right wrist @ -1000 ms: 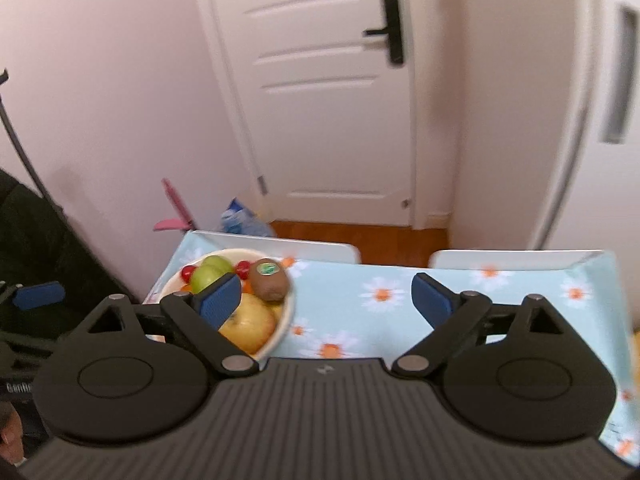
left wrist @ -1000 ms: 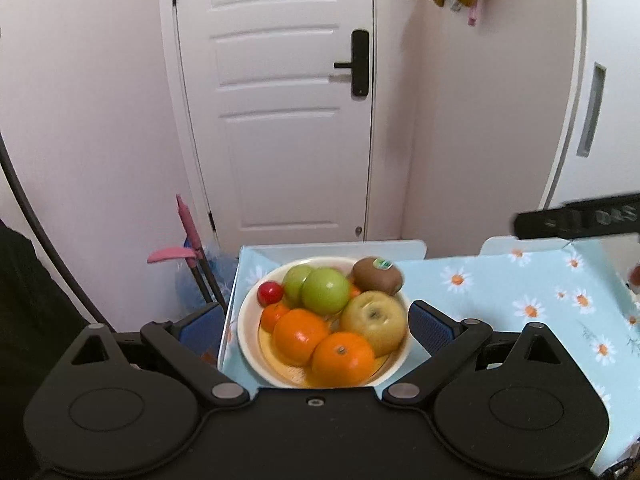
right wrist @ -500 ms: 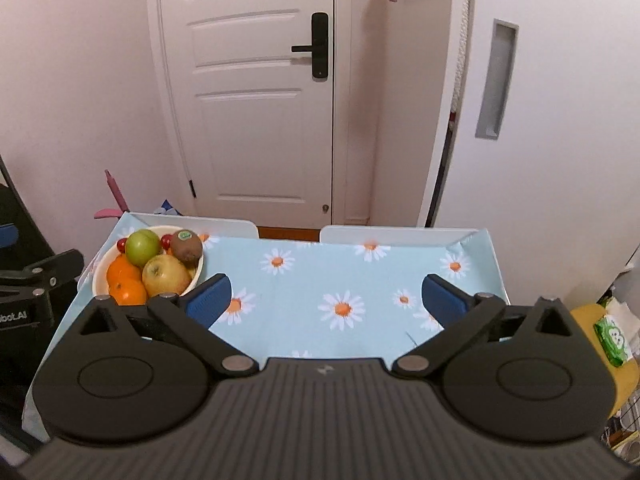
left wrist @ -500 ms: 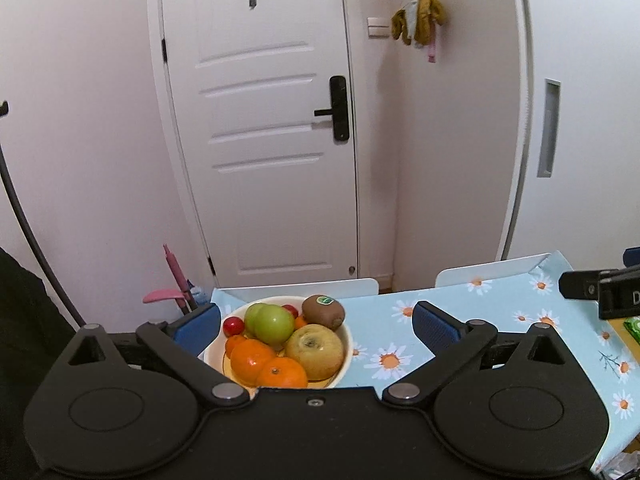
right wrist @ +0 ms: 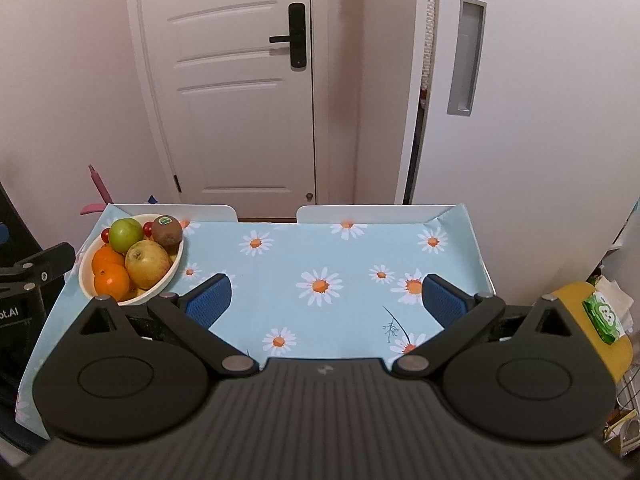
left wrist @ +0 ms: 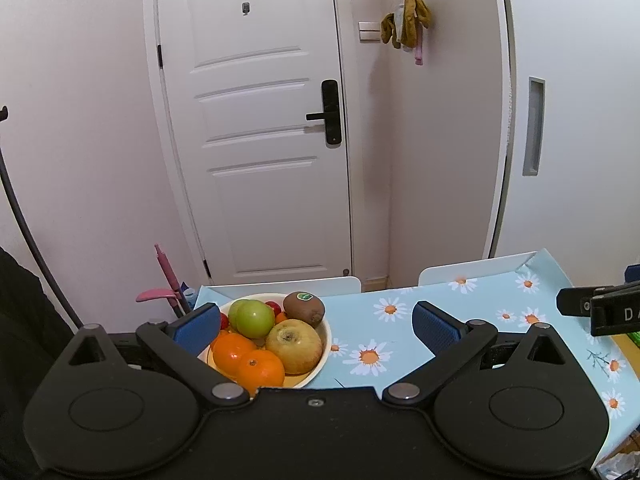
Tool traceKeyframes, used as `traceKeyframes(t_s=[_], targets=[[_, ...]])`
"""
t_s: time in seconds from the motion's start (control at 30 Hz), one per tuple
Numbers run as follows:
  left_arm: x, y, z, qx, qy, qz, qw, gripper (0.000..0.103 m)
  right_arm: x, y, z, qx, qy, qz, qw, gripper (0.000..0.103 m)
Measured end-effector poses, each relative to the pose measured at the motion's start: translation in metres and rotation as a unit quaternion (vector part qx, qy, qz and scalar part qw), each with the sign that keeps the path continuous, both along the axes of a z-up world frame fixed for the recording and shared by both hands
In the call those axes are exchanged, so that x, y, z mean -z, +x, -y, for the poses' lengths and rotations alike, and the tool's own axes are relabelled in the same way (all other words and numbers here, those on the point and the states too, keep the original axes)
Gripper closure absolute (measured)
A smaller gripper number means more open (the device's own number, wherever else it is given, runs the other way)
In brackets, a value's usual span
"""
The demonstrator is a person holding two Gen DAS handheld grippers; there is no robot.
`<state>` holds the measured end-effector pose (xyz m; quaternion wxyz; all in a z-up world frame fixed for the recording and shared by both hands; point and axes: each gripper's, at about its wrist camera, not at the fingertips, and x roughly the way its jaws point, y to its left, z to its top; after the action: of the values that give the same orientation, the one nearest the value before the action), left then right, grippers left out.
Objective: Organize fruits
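The fruits are all collected in one cream bowl (right wrist: 170, 282), which stands at the left edge of the table (right wrist: 340, 312), in the middle left of the right wrist view. In this bowl I see a green apple (right wrist: 126, 234), a kiwi (right wrist: 167, 230) with a small green sticker, a yellow apple (right wrist: 148, 263), two oranges (right wrist: 111, 279) at the near side, and small red cherry tomatoes (right wrist: 147, 229) between the bigger fruits. The kiwi lies on top at the far rim, leaning on the other fruits, because the bowl is full and there is no more room lower down.

The left gripper (left wrist: 316, 322) is wide open and holds nothing. In the left wrist view it hangs above the near side of the bowl; its left pad covers a part of the rim, and the right pad is over the bare cloth. I judge it is placed so in order to look over the fruits or to come down for one.

The right gripper (right wrist: 326, 300) is also wide open and empty. It stands over the middle of the daisy cloth, well apart from the bowl, in the lower centre of its frame. The wide free cloth under it seems the place where fruits could be laid out.

A green packet (right wrist: 604, 318) lies on a yellow surface at the right edge, off the table.
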<state>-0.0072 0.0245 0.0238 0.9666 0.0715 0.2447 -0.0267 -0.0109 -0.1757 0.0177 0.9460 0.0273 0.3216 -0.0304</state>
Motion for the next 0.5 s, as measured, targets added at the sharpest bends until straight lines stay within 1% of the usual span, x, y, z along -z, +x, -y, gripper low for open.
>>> traceKeyframes(t_s=[0.5], targets=[[0.0009, -0.0028, -0.0001, -0.003, 0.001, 0.001, 1.0000, 0.000, 0.0016, 0.0014, 0.0003, -0.002, 0.003, -0.003, 1.000, 0.000]])
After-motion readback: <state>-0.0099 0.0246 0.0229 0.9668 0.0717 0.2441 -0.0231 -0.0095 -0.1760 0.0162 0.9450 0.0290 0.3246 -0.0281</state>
